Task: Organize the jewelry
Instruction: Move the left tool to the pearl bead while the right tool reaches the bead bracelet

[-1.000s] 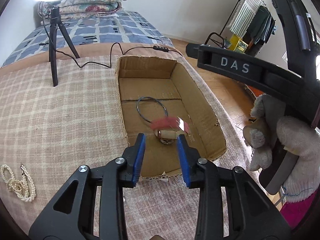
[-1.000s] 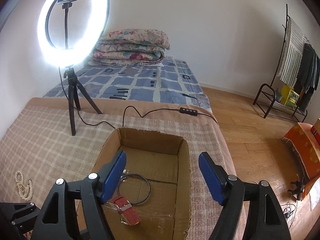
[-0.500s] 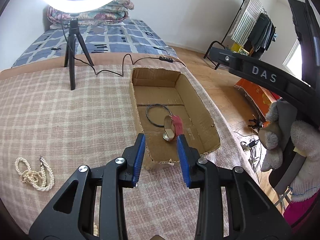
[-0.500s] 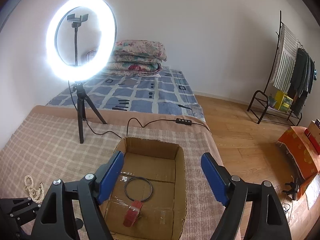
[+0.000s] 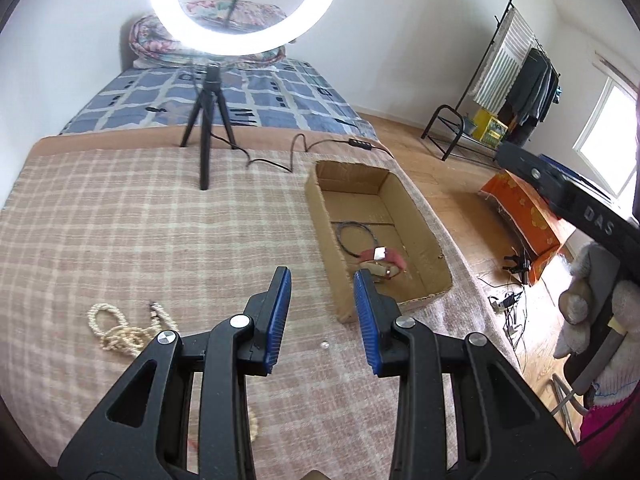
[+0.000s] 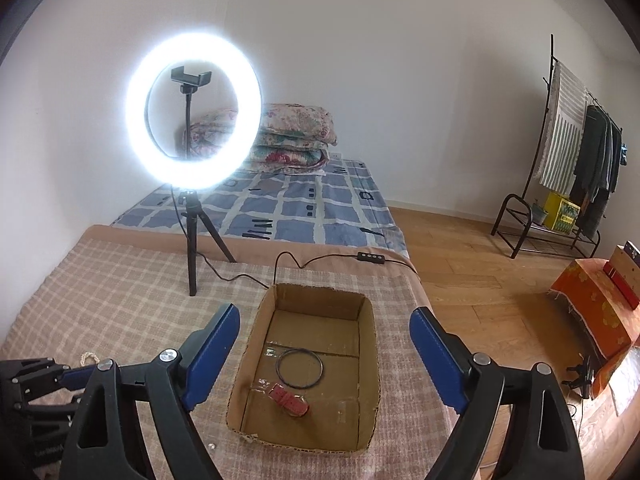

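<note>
The left gripper [image 5: 320,316] hangs above the checked blanket [image 5: 140,240] with its blue fingers spread and nothing between them. The right gripper [image 6: 324,356] is spread wider still, also empty, and sits over the cardboard box [image 6: 248,360] near the blanket's right edge. Inside the box lie a dark ring-shaped bangle [image 6: 300,369] and a red watch [image 6: 290,400], the watch closer to the near wall.

What remains loose is the pearl necklace [image 5: 120,330], heaped on the blanket toward its near left corner, well apart from the box. It lies to the left of the left gripper's fingers and slightly below their tips, so the left hand is clearly nearer. The heap runs roughly left to right across the blanket, with a dark clasp end at its right. A small single bead [image 5: 325,345] rests on the blanket just under the gap between the left fingers.

Judging by this layout, the necklace is the next piece to collect, and that calls for swinging left and down.
</note>
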